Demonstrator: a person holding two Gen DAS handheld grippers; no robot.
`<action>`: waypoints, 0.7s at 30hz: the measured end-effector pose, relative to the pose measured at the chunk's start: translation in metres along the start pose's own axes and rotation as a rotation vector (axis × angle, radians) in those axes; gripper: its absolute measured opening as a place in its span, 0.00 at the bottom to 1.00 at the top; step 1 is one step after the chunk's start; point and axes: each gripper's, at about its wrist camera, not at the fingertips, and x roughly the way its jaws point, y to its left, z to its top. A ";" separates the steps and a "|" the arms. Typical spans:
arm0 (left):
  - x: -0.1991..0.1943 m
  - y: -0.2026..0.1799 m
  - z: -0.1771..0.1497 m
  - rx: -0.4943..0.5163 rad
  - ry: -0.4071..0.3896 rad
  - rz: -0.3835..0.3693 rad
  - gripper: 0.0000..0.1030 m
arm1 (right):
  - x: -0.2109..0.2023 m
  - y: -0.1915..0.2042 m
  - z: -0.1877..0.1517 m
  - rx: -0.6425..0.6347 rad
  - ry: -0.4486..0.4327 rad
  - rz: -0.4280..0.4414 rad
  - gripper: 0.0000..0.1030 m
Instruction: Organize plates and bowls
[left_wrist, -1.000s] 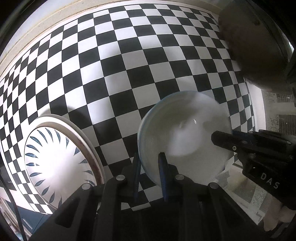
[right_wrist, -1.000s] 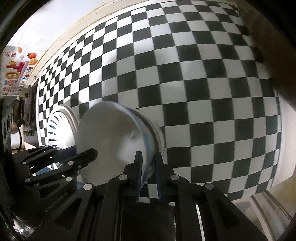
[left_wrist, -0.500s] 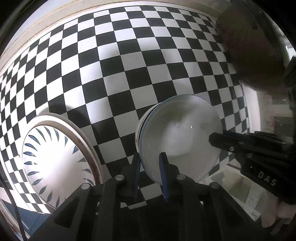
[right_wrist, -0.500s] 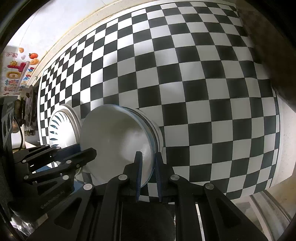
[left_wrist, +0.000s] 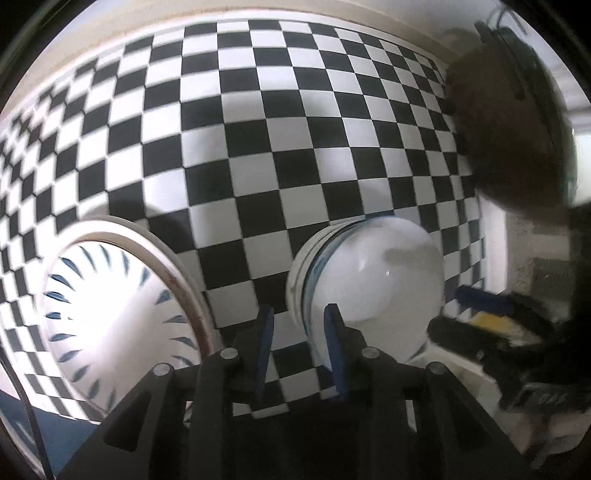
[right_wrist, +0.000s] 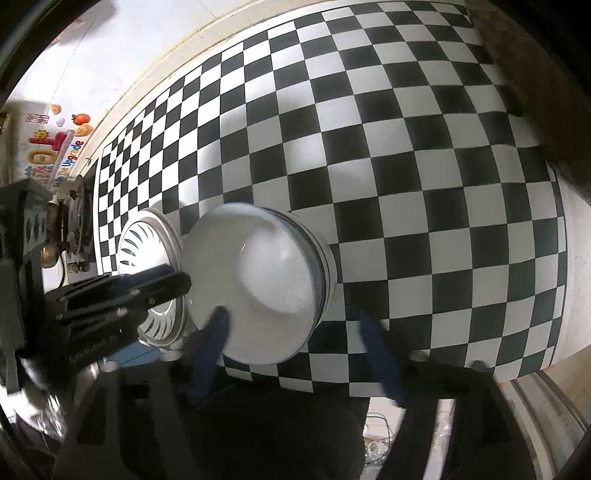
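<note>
Resting nested on the checkered counter (right_wrist: 406, 184), the white bowls (right_wrist: 258, 284) look stacked; both claws gape empty, the patterned plate (left_wrist: 110, 325) unsorted.

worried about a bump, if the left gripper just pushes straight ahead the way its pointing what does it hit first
Most likely the white bowl: its near rim sits just ahead of the left gripper, slightly to the right of the gap. The left finger would pass over the checkered tablecloth. Depth is unclear.
</note>
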 end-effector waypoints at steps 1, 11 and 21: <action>0.002 0.001 0.003 -0.007 0.008 -0.011 0.25 | 0.001 -0.002 -0.001 0.003 -0.003 0.005 0.79; 0.041 0.003 0.028 -0.035 0.100 -0.077 0.28 | 0.054 -0.033 -0.001 0.110 0.018 0.131 0.82; 0.070 -0.005 0.037 -0.010 0.145 -0.081 0.41 | 0.093 -0.055 -0.001 0.220 0.046 0.238 0.73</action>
